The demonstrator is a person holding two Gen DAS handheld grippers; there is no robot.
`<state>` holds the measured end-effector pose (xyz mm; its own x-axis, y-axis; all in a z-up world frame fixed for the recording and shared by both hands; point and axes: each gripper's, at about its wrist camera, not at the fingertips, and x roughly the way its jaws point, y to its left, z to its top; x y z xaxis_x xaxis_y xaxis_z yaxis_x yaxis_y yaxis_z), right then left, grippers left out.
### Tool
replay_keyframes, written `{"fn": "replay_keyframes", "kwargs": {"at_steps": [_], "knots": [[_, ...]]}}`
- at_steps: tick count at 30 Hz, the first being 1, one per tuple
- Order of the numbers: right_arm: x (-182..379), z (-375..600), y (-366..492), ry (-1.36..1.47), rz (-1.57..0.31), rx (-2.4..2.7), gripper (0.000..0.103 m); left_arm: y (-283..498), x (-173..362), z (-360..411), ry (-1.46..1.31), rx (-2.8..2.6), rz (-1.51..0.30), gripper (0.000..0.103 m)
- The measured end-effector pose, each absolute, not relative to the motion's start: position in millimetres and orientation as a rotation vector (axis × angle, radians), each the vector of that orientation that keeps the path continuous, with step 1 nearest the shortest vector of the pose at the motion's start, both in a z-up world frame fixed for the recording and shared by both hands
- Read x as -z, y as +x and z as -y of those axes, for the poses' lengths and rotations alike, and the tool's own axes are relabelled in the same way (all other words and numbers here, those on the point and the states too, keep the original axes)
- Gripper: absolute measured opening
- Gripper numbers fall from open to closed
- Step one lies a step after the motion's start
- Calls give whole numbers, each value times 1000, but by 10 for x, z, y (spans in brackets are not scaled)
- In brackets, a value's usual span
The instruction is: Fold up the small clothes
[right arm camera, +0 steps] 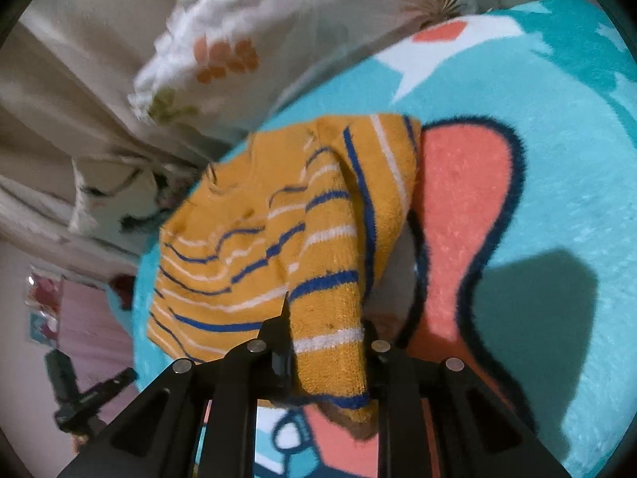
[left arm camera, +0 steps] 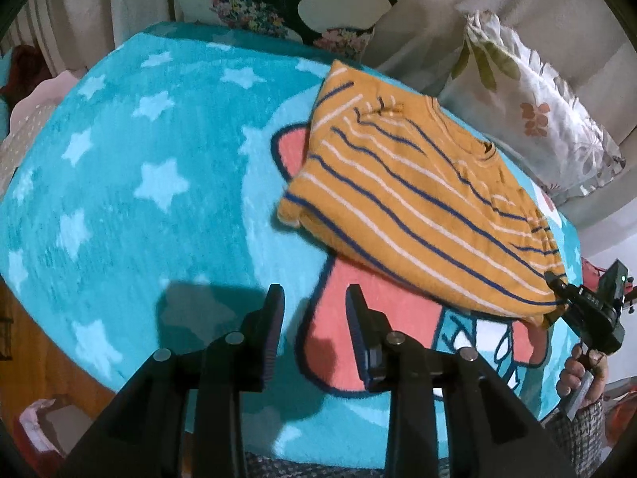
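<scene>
The mustard-yellow striped shirt lay across the right half of the left wrist view, spread on a turquoise star-patterned blanket and running from the upper centre down to the lower right. Blue and white stripes crossed it, and its neckline sat near the upper right edge of the cloth. Part of it covered a pink cartoon figure printed on the blanket.

At the lower right of that view, the right gripper pinched the shirt's lower corner, with the person's hand below it. In the right wrist view the same gripper had its jaws closed on a bunched fold of the shirt, the fabric filling the space between the fingers at the bottom centre and lifting from the blanket.

The left gripper sat at the bottom centre of its own view, jaws parted with a clear gap, holding nothing, above the blanket just beside the shirt's near edge.

A white floral pillow rested at the upper right, touching the blanket's far edge, and a second cushion with a dark floral print stood at the top centre.
</scene>
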<state>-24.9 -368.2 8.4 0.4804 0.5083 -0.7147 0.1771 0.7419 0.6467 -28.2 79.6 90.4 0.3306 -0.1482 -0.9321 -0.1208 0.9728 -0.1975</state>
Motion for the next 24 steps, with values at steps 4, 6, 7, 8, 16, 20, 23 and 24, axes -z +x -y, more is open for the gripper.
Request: {"fn": "replay_keyframes", "kwargs": {"at_steps": [4,6,7,8,16,20,23,24], "knots": [[30,3617,-203,711,-1104,-212,40,-268,-893,-737,-222,4,-1245,34],[84,3659,-215,729,-1100,-204,51,-185,-928,-689,-171,-8,-1224,38],[102,3699,-236,754,-1086,-217,51,-122,-948,-675,-147,-12,-1213,40],[99,3738,-258,767,-1082,-217,52,-27,-968,-654,-124,-11,-1198,41],[-252,4059,-880,738,-1000,-21,60,1117,-852,-314,12,94,-1130,48],[-412,4041,-1146,671,-995,86,60,1703,-565,-170,42,155,-1170,48],[-454,3996,-1310,683,-997,171,60,1939,-381,-49,73,243,-1215,48],[-459,3972,-1351,694,-995,191,60,1974,-344,1,95,268,-1224,47]]}}
